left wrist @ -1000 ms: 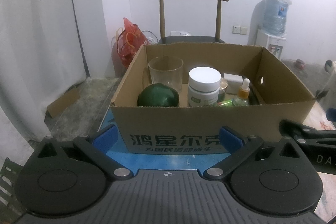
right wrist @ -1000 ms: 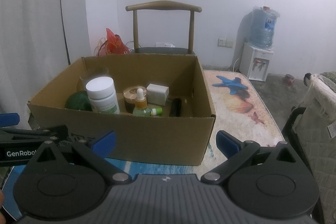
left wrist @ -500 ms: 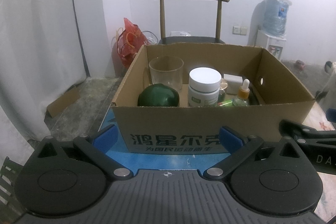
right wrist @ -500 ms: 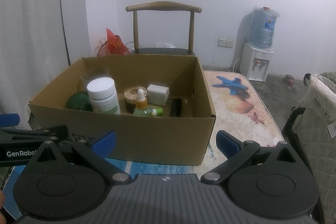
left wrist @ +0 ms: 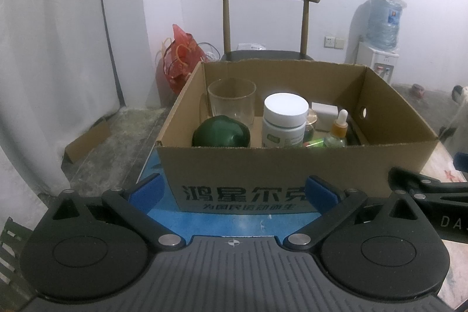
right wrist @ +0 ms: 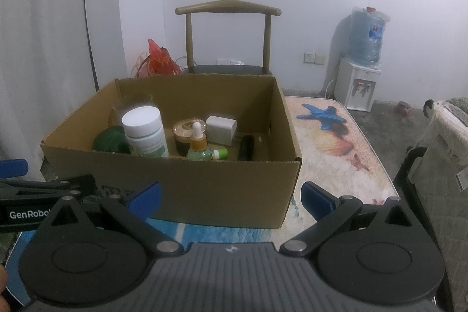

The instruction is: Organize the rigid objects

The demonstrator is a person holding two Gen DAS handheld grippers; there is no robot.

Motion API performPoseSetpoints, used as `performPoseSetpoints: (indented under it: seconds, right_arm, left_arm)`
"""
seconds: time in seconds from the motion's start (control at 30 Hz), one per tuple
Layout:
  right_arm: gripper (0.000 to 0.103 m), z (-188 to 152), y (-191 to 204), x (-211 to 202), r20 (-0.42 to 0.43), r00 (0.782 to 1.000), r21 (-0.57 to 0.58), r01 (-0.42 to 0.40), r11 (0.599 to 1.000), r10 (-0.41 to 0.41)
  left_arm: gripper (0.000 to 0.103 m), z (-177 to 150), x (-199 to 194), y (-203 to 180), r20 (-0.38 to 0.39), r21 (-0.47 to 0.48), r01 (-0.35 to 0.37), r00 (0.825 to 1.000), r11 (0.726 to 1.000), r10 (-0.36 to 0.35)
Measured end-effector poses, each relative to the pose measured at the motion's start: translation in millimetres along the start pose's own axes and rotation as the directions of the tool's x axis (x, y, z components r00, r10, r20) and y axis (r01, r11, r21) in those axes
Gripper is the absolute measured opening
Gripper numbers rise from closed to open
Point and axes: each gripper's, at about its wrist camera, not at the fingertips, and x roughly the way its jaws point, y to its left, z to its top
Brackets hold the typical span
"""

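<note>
An open cardboard box [left wrist: 295, 165] [right wrist: 187, 180] stands on the table and holds the objects. Inside are a clear glass [left wrist: 231, 100], a dark green rounded object [left wrist: 221, 133], a white-capped bottle [left wrist: 285, 120] [right wrist: 144, 130], a dropper bottle [left wrist: 338, 130] [right wrist: 198, 144], a white cube [left wrist: 324, 113] [right wrist: 220, 129], a round gold-lidded jar [right wrist: 185, 133], a small green tube [right wrist: 220, 153] and a black cylinder [right wrist: 246, 147]. My left gripper [left wrist: 234, 190] is open in front of the box's near wall, holding nothing. My right gripper [right wrist: 231, 196] is open before the box's near right corner, holding nothing.
A wooden chair [left wrist: 264, 25] stands behind the box. A red bag [left wrist: 182, 57] lies on the floor at the left, a water dispenser [right wrist: 361, 78] at the back right. The table cover [right wrist: 330, 142] with sea prints stretches right of the box. A quilted seat [right wrist: 444, 165] is at the far right.
</note>
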Motion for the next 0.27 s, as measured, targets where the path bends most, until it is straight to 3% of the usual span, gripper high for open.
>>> performPoseSetpoints:
  seconds: [0.27]
  right_arm:
    - [0.103, -0.1, 1.2, -0.8, -0.002, 1.000, 0.003, -0.002, 1.000, 0.002]
  left_arm:
    - [0.103, -0.6, -0.2, 0.0, 0.000, -0.002, -0.002, 1.000, 1.000, 0.002]
